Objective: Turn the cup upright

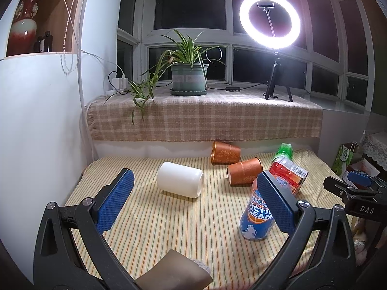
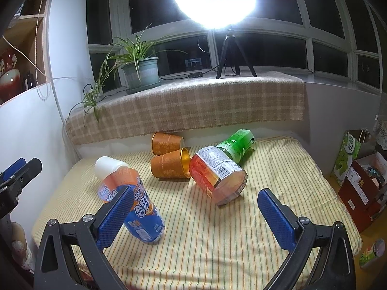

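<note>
A white cup (image 1: 180, 179) lies on its side on the striped cloth, mouth to the right; it shows partly behind the can in the right wrist view (image 2: 106, 165). Two orange cups lie on their sides near the back: one by the wall (image 1: 225, 152) (image 2: 167, 143), one nearer (image 1: 244, 171) (image 2: 170, 166). My left gripper (image 1: 196, 198) is open and empty, a little in front of the white cup. My right gripper (image 2: 196, 213) is open and empty, above the cloth in front of the bottle.
A blue and orange Arctic Ocean can (image 1: 258, 215) (image 2: 135, 205) stands tilted on the cloth. A red-labelled bottle with a green cap (image 1: 287, 166) (image 2: 217, 169) lies on its side. A plant pot (image 1: 189, 77) and ring light (image 1: 269, 20) stand on the sill. Boxes (image 2: 362, 176) sit at right.
</note>
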